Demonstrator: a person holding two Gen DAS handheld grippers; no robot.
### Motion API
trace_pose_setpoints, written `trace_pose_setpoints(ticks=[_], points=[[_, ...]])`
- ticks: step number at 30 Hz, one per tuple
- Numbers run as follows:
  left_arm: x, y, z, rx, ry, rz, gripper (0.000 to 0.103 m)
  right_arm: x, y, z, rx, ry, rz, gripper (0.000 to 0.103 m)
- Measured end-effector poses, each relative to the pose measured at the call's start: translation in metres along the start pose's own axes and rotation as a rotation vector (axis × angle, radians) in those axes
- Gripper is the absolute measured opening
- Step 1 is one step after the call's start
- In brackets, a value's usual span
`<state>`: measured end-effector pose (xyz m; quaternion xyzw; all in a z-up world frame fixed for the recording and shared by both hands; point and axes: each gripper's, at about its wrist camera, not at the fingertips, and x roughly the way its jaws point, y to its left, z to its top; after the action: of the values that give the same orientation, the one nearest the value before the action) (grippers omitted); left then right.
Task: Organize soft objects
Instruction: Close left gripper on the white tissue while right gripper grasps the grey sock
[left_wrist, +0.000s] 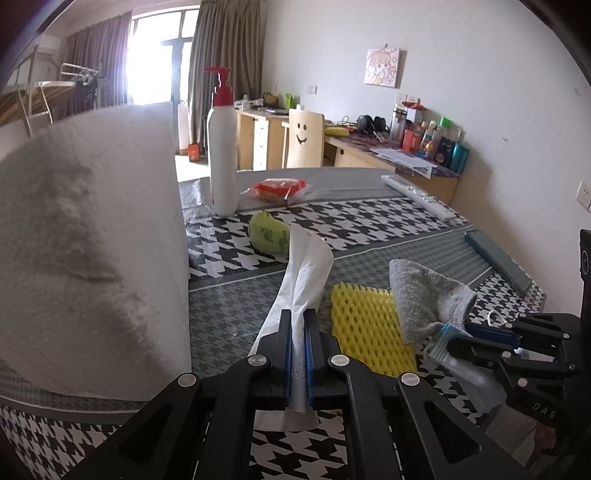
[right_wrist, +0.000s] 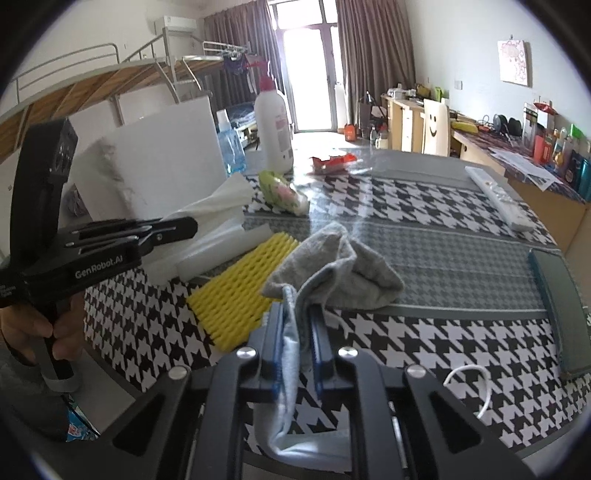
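Closest to the left lens stood the big paper towel roll (left_wrist: 88, 251), upright on the bench (left_wrist: 406, 221) just to the left of the left gripper (left_wrist: 299, 354). That gripper's jaws were pressed together on a white tissue (left_wrist: 306, 266), whose long axis ran straight out ahead of the jaws, rising and leaning slightly right, with a short tail hanging back beneath them.

Next in size, the grey cloth (right_wrist: 343, 266) lay bunched on the bench directly ahead of the right gripper (right_wrist: 295, 350). One edge of it was drawn back between that gripper's jaws, which stood nearly closed. They appeared to pinch that edge, though blur there left it uncertain whether both pads bore on it. The bulk of the cloth sat forward of the jaws, so a lift would probably drag it up by that one edge.

A yellow foam net (right_wrist: 236, 291) lay flat to the left of the right jaws and right of the left jaws, between the two grippers, its right edge tucked under the cloth. Both grippers were close to it, but neither was free.

Smallest, a green packet (left_wrist: 269, 236) lay well ahead of the left jaws, beyond the tissue's tip.
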<state>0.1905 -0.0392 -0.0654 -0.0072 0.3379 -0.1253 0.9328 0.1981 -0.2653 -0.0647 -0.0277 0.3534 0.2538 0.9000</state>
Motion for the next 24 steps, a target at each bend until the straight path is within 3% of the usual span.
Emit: trace_pose_setpoints(ticks=[13,19,21,24], points=[[-0.033,-0.006,0.004,0.015,-0.069,-0.012,0.006,-0.029,-0.009,0.006,0.046,-0.088,0.015,0.016],[-0.046,-0.011,0.003,0.029,-0.098,-0.014,0.006,-0.026,-0.01,0.0,0.051,-0.067,-0.013,0.017],[-0.052,-0.01,0.002,0.03,-0.11,-0.013,0.006,-0.022,-0.009,-0.002,0.045,-0.046,-0.024,0.022],[-0.06,-0.009,0.002,0.03,-0.127,-0.009,0.006,-0.021,-0.009,-0.004,0.049,-0.042,-0.041,0.053]])
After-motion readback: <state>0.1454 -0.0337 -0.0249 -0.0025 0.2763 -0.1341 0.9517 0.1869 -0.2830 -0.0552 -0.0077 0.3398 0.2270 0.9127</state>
